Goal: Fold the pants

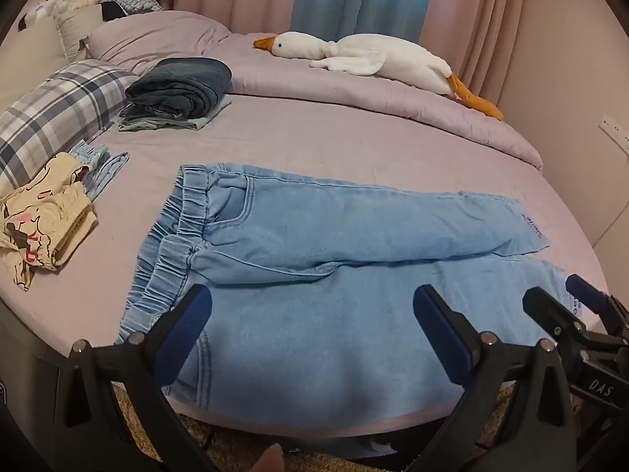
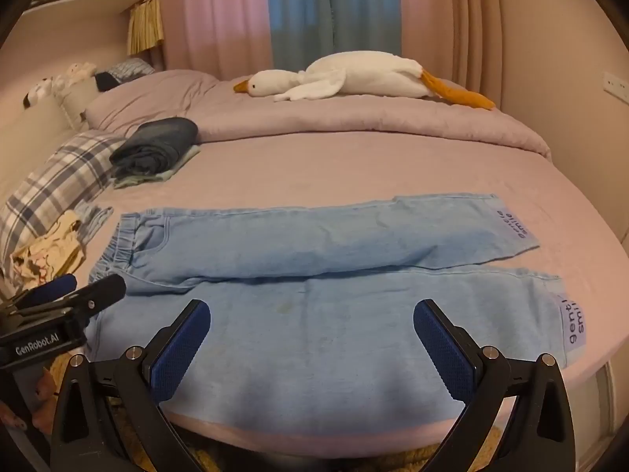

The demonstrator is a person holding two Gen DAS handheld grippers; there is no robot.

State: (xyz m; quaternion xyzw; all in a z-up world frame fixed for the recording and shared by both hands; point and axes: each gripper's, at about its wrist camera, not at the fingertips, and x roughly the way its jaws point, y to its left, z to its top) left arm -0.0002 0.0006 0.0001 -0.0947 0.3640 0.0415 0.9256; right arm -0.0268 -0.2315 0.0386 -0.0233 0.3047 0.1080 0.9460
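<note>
The light blue pants [image 2: 314, 275] lie spread flat along the near edge of the bed [image 2: 354, 165], waistband toward the left edge, legs running right; the nearer leg's lower margin hangs over the edge, hidden below. Both claws hover over that near edge, released and grasping nothing: the left claw [image 1: 310, 326] above the waist end, the right claw [image 2: 312, 338] above the nearer leg. The printed lettering at the hems is partly cut off. Near the left edge, a crumpled cream garment [image 1: 43, 220] is partly out of frame beside a plaid pillow [image 1: 55, 114].
</note>
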